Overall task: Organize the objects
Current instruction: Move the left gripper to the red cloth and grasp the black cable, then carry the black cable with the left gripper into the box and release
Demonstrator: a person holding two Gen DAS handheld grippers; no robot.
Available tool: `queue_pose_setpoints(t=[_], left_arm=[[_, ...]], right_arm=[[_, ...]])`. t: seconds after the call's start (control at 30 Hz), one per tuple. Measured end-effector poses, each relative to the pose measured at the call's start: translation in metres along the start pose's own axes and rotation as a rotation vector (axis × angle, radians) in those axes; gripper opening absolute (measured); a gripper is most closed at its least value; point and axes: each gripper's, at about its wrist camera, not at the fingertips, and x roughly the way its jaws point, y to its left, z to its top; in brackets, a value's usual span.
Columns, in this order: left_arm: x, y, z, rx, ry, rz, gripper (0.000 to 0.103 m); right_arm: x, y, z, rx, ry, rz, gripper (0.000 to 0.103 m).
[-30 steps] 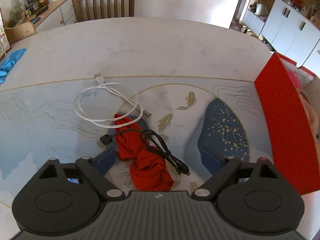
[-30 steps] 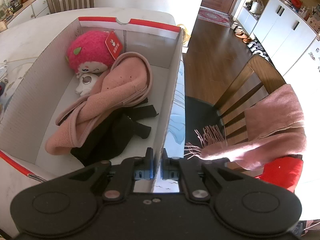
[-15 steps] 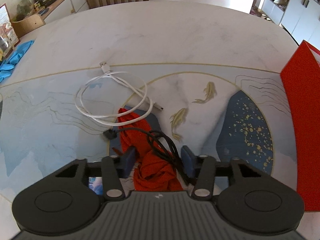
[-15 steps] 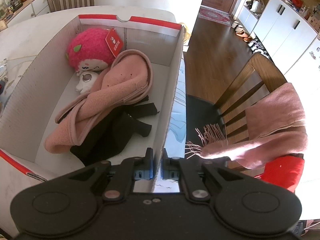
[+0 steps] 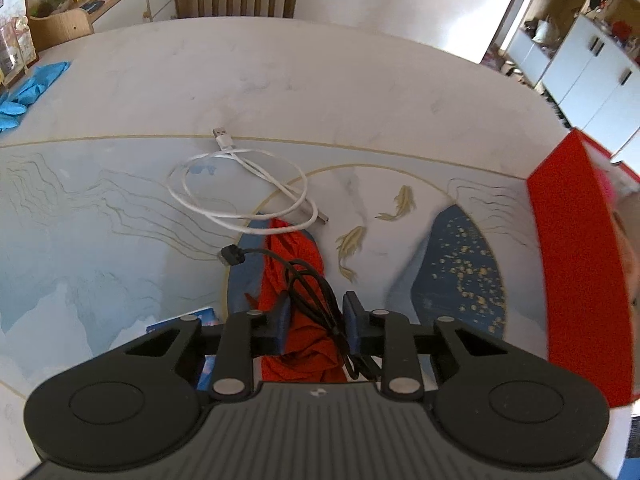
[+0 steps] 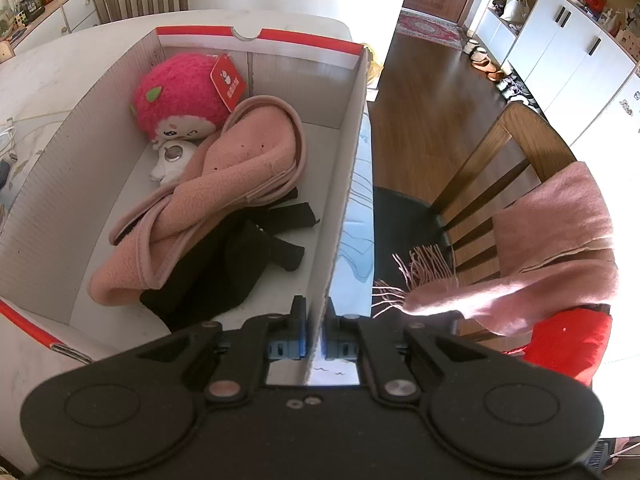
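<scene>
Left tool (image 5: 316, 320) closing, angled downward; right tool (image 6: 314, 330) clamped shut.

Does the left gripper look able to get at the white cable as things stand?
Probably not right away: the left gripper is closing around the red cloth and black cable; the white cable lies unobstructed beyond them.
</scene>
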Motion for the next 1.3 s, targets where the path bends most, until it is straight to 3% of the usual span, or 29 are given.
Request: queue_pose_setpoints(t=[0.3,0.47,0.9,1.0,1.3], left_arm=[[-0.013,-0.004,-0.015,0.037,-0.005,-0.085,0.026],[0.002,-0.012,-0.03,0.043,0.032,-0.092,0.019],[-0.018,-0.016,-0.026,0.081,-0.019,-0.1,0.015],[-0.033,-0.018,-0.02,0.068,-0.039,-0.148,0.015],[-0.089,-0.074,0.001,0.192,-0.15,-0.278,0.015]], right_arm=[[0.0,0.0,0.0,0.0,0.0,0.0,0.005],[0.001,0.001,0.0,-0.003,0.0,-0.001,0.006],[0.002,0.001,-0.002,-0.006,-0.001,-0.002,0.006],[0.001,0.001,-0.002,-0.006,-0.002,0.0,0.006],[0.0,0.001,-0.003,-0.007,-0.006,0.006,0.005]])
